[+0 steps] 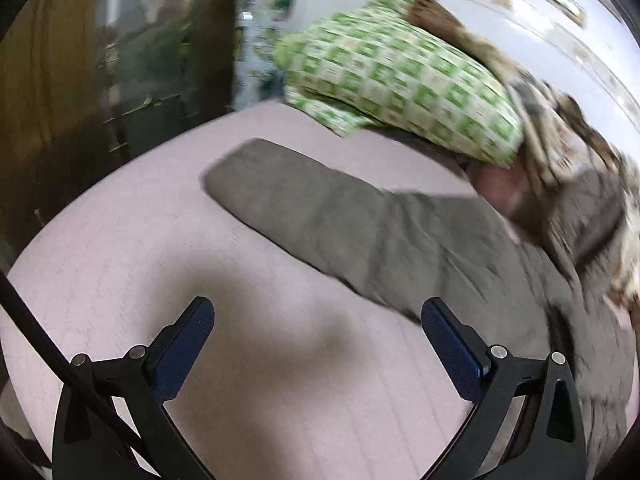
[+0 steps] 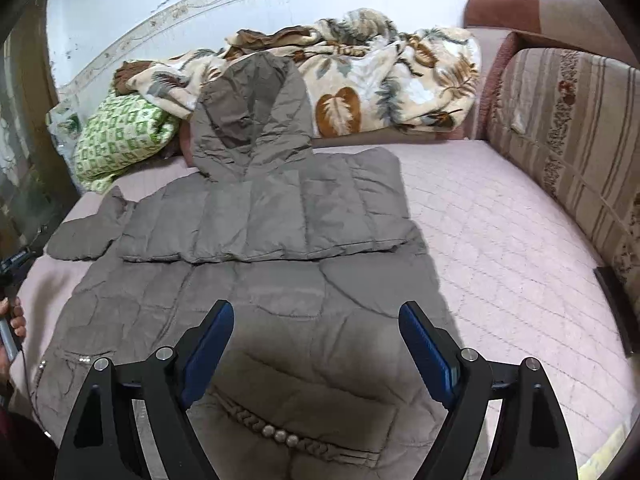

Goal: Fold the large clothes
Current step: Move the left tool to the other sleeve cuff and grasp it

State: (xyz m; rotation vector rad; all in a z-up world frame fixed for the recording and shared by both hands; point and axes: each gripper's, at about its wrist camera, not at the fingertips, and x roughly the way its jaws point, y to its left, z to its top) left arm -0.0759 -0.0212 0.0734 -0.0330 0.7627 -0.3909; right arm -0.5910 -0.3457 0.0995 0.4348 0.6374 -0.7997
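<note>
Taupe quilted hooded coat (image 2: 256,280) lies flat across the near and middle part of a pink quilted bedspread (image 2: 500,240), its right side folded in over the body, the hood (image 2: 252,120) resting far back against a leaf-print fleece blanket (image 2: 380,80), one sleeve (image 1: 320,208) stretched out to the left. A striped sofa back (image 2: 568,148) runs along the right edge of the bed, and a green checked pillow (image 2: 120,140) sits at the far left. Above the coat's near hem, the right gripper (image 2: 316,320) hangs spread wide and empty. The left gripper (image 1: 316,316) is likewise parted, holding nothing, over bare bedspread just beside the sleeve. A beaded braid trim (image 2: 272,432) lies near the hem.
</note>
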